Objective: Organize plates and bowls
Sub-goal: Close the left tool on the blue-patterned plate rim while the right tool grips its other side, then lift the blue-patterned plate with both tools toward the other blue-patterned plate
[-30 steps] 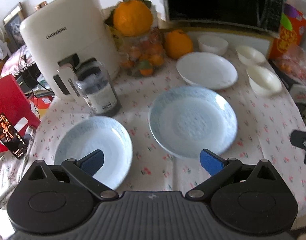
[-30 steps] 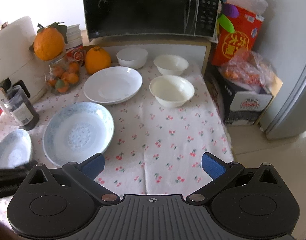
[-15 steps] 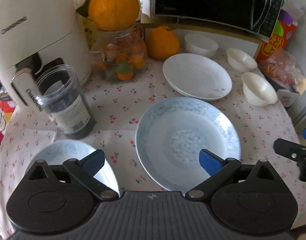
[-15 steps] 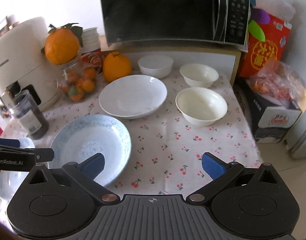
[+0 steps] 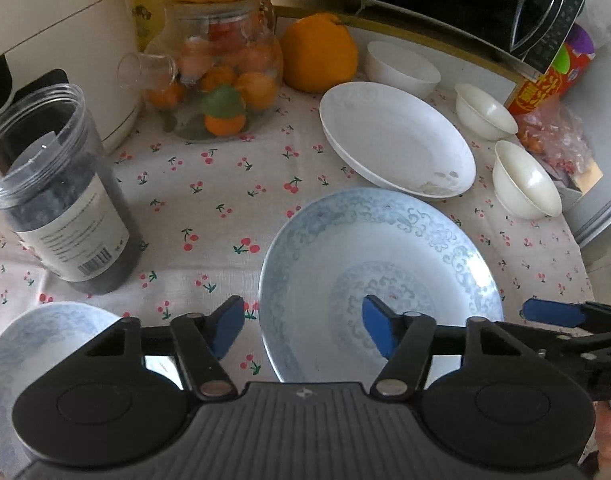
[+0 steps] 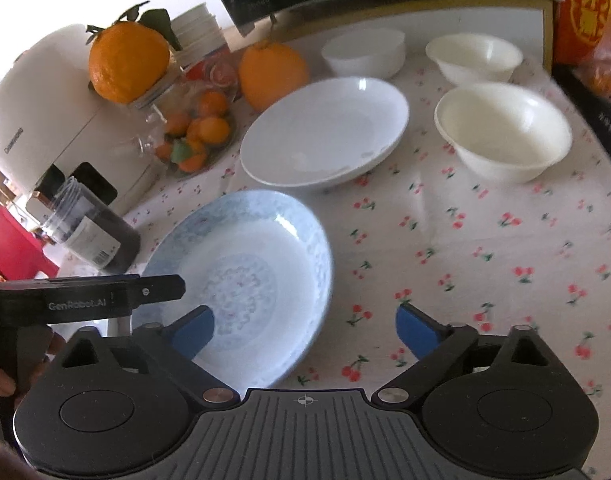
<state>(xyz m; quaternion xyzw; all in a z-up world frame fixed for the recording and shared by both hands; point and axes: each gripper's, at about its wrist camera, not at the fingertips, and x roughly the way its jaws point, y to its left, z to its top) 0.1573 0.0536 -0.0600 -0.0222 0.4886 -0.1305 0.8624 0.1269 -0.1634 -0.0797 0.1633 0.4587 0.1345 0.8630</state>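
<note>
My left gripper (image 5: 303, 330) is closing astride the blue plate's (image 5: 379, 280) near-left rim, pads seemingly not touching; glazed, slippery, breakable; right gripper (image 6: 305, 332) is wide, narrowing, over its right rim.

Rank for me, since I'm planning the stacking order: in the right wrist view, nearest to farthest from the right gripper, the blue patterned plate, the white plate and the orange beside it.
1. Blue patterned plate, under the left jaw.
2. White plate, beyond, centre.
3. Orange, behind the white plate's left rim.
</note>
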